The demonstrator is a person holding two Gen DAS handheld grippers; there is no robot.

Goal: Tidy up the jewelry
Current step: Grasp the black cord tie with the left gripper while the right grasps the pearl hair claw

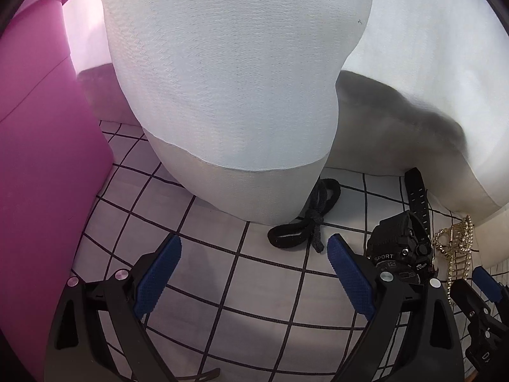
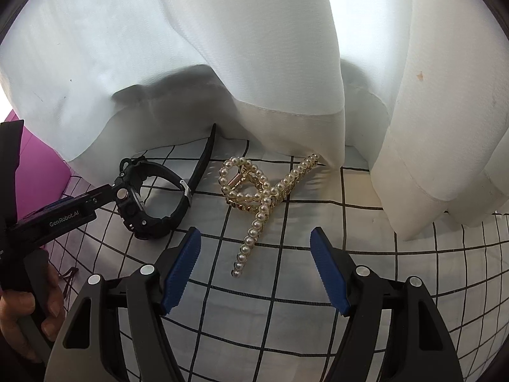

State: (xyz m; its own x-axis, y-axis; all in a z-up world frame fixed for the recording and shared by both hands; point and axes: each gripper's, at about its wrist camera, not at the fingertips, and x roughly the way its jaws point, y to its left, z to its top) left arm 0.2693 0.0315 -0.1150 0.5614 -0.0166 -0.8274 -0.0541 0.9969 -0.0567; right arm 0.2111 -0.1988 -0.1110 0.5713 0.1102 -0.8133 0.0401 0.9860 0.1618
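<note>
A black hair tie (image 1: 303,219) lies on the checked cloth (image 1: 222,273) just ahead of my open, empty left gripper (image 1: 254,251). A black sport watch (image 1: 402,248) lies right of its right finger; it also shows in the right wrist view (image 2: 152,197). A gold pearl hair claw (image 2: 264,194) lies just ahead of my open, empty right gripper (image 2: 254,245); it shows at the right edge of the left wrist view (image 1: 455,248). A pink box (image 1: 41,165) stands at the left.
White curtains (image 1: 235,79) hang down to the cloth right behind the items, also in the right wrist view (image 2: 254,63). The left gripper's body (image 2: 54,219) and the hand holding it are at the left of the right wrist view.
</note>
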